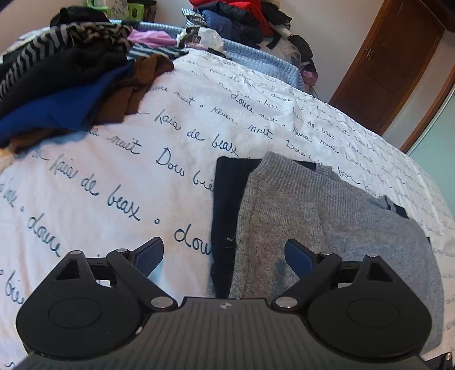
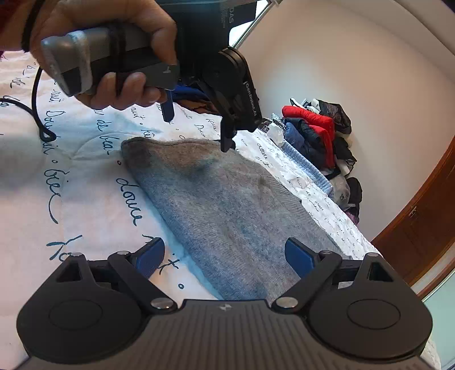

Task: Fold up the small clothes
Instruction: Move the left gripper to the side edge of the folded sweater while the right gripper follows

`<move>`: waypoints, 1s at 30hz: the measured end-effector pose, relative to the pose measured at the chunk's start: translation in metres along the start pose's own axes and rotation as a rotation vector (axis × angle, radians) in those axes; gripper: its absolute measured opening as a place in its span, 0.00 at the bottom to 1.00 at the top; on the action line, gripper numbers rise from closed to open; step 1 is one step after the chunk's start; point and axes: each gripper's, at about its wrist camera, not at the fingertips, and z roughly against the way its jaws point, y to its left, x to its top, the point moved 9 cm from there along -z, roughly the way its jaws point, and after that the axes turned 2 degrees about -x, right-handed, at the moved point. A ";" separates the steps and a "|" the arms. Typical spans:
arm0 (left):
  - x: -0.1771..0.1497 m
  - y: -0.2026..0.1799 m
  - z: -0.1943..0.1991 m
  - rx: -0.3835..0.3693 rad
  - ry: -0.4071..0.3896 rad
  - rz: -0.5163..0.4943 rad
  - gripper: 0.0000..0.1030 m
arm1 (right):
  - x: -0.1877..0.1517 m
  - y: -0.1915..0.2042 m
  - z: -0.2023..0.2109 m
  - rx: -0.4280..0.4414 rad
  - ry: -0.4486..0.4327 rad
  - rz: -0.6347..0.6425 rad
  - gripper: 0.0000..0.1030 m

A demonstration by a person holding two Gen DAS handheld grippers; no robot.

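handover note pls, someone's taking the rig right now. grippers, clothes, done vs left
Left gripper: open, holding nothing, above the near edge of the folded stack.
Right gripper: open, holding nothing, above the grey sweater.
Hand on the left gripper's handle shows in the right wrist view.
Clothes: the grey sweater lies folded on a dark folded garment on the white bedspread.
Done: those two look folded and stacked.
Left: an unfolded pile at the far left of the bed, and another heap by the wall. Pick the next piece from the pile.
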 end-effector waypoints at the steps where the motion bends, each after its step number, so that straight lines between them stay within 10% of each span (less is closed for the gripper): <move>1: 0.000 0.002 -0.005 -0.027 0.014 0.022 0.88 | 0.001 0.002 0.000 -0.008 -0.009 0.013 0.90; 12: 0.023 0.000 -0.041 -0.370 0.068 0.241 0.86 | 0.024 0.014 -0.028 -0.113 -0.062 0.086 0.89; 21: 0.039 -0.034 -0.080 -0.389 0.129 0.145 0.86 | 0.037 0.017 -0.046 -0.087 -0.084 0.095 0.82; 30: 0.046 -0.029 -0.087 -0.355 0.093 0.151 0.72 | 0.041 0.039 -0.045 -0.053 -0.115 0.154 0.46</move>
